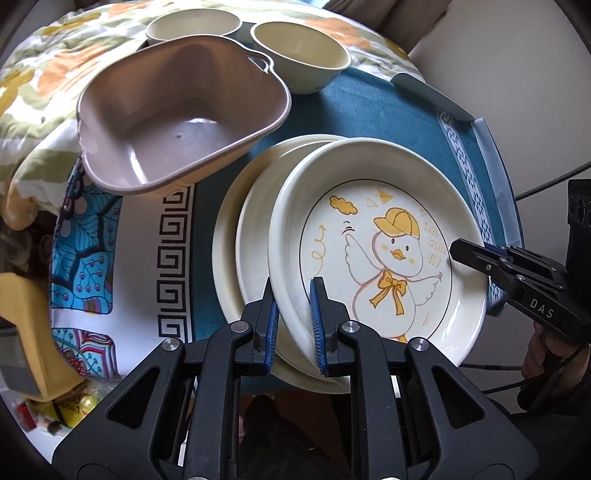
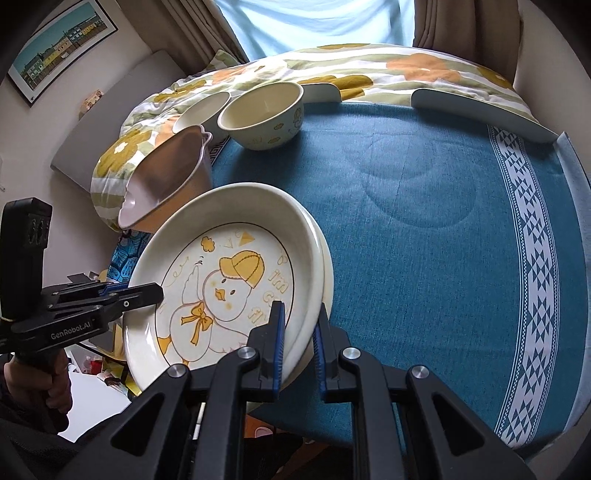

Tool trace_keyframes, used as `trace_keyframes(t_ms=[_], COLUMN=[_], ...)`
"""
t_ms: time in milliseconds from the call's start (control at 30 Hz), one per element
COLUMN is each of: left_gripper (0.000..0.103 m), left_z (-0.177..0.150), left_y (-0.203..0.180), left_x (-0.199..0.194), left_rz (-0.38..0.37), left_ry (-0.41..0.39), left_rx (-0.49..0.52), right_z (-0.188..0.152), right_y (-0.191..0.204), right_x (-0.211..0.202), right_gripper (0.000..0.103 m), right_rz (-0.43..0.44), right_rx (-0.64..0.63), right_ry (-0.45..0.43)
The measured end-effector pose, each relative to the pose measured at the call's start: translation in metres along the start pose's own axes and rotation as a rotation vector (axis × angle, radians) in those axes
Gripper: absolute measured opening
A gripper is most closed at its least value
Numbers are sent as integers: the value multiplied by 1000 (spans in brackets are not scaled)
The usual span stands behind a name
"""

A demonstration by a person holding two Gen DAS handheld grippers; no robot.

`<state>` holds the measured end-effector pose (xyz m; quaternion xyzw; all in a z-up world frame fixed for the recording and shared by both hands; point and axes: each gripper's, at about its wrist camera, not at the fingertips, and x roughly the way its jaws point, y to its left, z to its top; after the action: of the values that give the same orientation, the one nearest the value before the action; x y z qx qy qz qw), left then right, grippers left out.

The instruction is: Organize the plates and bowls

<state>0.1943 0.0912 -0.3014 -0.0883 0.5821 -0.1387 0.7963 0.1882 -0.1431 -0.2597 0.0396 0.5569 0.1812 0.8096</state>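
Observation:
A cream plate with a yellow duck drawing (image 1: 384,236) (image 2: 229,280) lies tilted on top of a stack of plain cream plates (image 1: 236,243) on the blue cloth. My left gripper (image 1: 293,317) is shut on the duck plate's near rim, one finger above and one below. My right gripper (image 2: 299,332) is shut on the opposite rim; it shows in the left wrist view (image 1: 480,258). A pink two-handled bowl (image 1: 177,122) (image 2: 166,181) sits tilted beside the plates. Two cream bowls (image 1: 299,51) (image 1: 192,26) stand behind it.
A blue patterned cloth (image 2: 424,221) covers the table. A floral quilt (image 2: 369,70) lies along the far edge. White table edge guards (image 2: 480,107) sit at the far right. A yellow object (image 1: 26,325) sits at the left.

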Motion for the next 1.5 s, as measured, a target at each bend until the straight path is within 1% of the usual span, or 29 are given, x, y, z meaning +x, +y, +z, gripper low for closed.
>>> trace_keyframes(t_ms=[133,300,367,567,867,933,1067,1200,1500], left_gripper=[14,15,16,19,20,20,21,20,20], left_z=[3,5,5,3,3,1,-1,-3,-10], left_y=[-1,-5,-10,-30,-48,-51,-58,-59,-62], left_x=[7,10,12,18,22,22,24,22,20], left_rz=[-5,26,59,189,343,387,435,456,479], left_ry=[8,6,4,-3,-33,-41,-49,-54,-60], left_rx=[0,29,48,135,205,236,258,264,274], right_z=[1,0,1,2,4,3,3,4,5], right_y=[0,0,0,2,3,4,7,14,19], right_x=[1,1,2,2,3,4,5,7,9], right_gripper=[13,13,13,13,13,13,13,13,13], right_rz=[-13,-23,-24,-49,-62,-60,-80,-125,-158], right_rx=[4,1,-1,-34,-58,-61,-82,-125,-135], right_ry=[4,11,11,13,15,17,9,12,16])
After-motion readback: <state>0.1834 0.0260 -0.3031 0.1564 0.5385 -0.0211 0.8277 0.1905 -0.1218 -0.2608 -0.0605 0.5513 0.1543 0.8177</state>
